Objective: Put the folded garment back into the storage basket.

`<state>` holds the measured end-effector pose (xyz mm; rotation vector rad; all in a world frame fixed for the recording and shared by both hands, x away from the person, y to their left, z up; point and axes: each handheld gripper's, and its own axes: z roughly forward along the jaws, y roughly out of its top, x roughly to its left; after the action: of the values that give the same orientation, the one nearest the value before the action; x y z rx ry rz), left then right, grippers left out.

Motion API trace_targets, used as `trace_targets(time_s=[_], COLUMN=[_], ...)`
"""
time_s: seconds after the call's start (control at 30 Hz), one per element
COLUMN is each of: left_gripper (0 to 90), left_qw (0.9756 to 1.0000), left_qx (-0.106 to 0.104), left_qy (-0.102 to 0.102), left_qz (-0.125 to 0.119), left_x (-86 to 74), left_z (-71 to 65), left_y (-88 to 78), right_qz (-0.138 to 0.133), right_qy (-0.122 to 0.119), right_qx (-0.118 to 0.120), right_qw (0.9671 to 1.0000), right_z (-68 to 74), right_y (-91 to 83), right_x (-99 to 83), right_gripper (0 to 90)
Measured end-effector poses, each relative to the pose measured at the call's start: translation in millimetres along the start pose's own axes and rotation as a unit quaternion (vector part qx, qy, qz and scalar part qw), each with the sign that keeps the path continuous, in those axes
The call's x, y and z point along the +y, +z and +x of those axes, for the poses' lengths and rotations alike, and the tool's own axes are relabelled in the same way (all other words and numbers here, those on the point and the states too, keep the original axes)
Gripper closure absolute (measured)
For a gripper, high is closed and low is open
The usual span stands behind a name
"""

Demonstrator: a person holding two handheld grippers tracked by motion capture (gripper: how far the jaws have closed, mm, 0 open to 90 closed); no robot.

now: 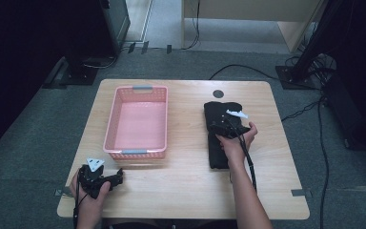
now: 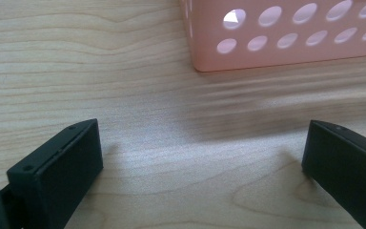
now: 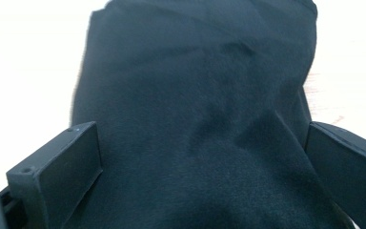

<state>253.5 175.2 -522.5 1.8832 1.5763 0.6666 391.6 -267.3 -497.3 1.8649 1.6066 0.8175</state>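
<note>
A folded black cloth (image 1: 219, 131) lies on the right half of the wooden table (image 1: 186, 191), well in from the right edge and apart from the pink basket (image 1: 159, 121) on the left half. The right gripper (image 1: 219, 128) hangs over the cloth's middle, jaws spread wide with the dark fabric (image 3: 195, 119) between them. The left gripper (image 1: 120, 175) rests near the table's front-left corner, just in front of the basket wall (image 2: 286, 43), jaws also spread over bare wood. Open tabletop runs between basket and cloth
</note>
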Motion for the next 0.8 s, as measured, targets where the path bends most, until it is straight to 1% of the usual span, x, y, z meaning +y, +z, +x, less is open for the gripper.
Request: trace_targets(time_s=[0.13,0.23,0.37,0.43,0.53,0.6,0.67,0.73,0.8], left_gripper=[0.0,0.0,0.0,0.0,0.0,0.0,0.0,0.0,0.0], left_qw=[1.0,1.0,1.0,1.0,1.0,1.0,1.0,1.0,1.0], left_qx=[0.0,0.0,0.0,0.0,0.0,0.0,0.0,-0.001,-0.001], left_qy=[0.0,0.0,0.0,0.0,-0.001,0.0,0.0,0.0,0.001], left_qz=[0.0,0.0,0.0,0.0,0.0,0.0,0.0,0.0,0.0], left_x=[0.0,0.0,0.1,0.1,0.0,0.0,0.0,0.1,0.1], left_z=[0.0,0.0,-0.3,-0.3,-0.4,-0.4,-0.5,-0.5,-0.6], left_y=[0.0,0.0,0.1,0.1,0.1,0.1,0.2,0.2,0.2], right_qz=[-0.003,-0.01,-0.022,-0.026,-0.034,-0.026,-0.016,-0.014,-0.012], right_qy=[-0.008,-0.027,-0.04,-0.032,-0.03,-0.024,-0.011,-0.012,-0.018], right_qx=[-0.012,-0.021,-0.028,-0.023,-0.018,-0.008,-0.001,-0.001,-0.005], right_qw=[0.9999,0.9994,0.9986,0.9989,0.9988,0.9993,0.9998,0.9998,0.9998], right_z=[1.5,4.7,9.4,8.3,7.5,5.4,2.9,2.7,3.8], right_y=[4.4,6.7,12.0,13.1,13.4,14.1,15.4,15.5,15.9], right_x=[-2.7,-5.4,-12.2,-14.0,-16.9,-17.0,-17.0,-17.3,-17.6], right_gripper=[0.0,0.0,0.0,0.0,0.0,0.0,0.0,0.0,0.3])
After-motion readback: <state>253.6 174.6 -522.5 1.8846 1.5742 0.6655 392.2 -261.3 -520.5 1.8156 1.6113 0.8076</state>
